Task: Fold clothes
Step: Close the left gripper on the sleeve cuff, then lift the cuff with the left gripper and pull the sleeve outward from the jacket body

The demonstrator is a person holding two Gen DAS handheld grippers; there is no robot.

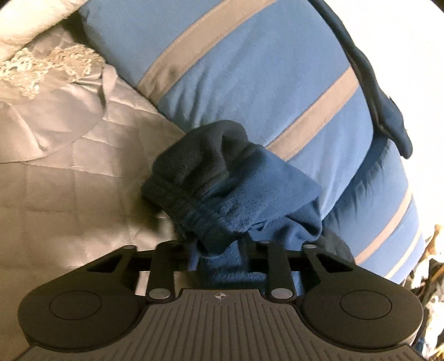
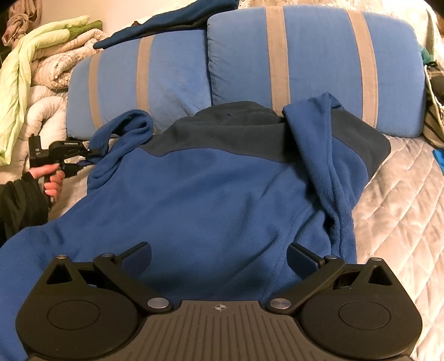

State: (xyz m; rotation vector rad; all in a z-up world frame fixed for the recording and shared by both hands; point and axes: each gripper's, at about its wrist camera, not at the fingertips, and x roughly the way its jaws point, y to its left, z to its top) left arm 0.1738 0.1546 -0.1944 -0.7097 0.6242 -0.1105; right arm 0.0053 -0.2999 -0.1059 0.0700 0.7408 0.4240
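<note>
A blue fleece jacket (image 2: 208, 194) with a dark navy yoke lies spread flat on the bed. Its right sleeve (image 2: 319, 155) is folded in over the body. In the left wrist view the elastic cuff of the left sleeve (image 1: 211, 177) bunches up between the jaws, and my left gripper (image 1: 219, 244) is shut on it. The right wrist view shows that same left gripper (image 2: 88, 152) at the far left, held by a hand (image 2: 52, 177), pinching the sleeve end. My right gripper (image 2: 219, 255) hovers over the jacket's lower part, open, with nothing between its fingers.
Two blue pillows with beige stripes (image 2: 305, 55) stand behind the jacket, and a dark blue garment (image 2: 172, 19) lies on top of them. A pile of quilts (image 2: 41, 69) sits at the left. The grey quilted bedspread (image 2: 402, 194) shows to the right.
</note>
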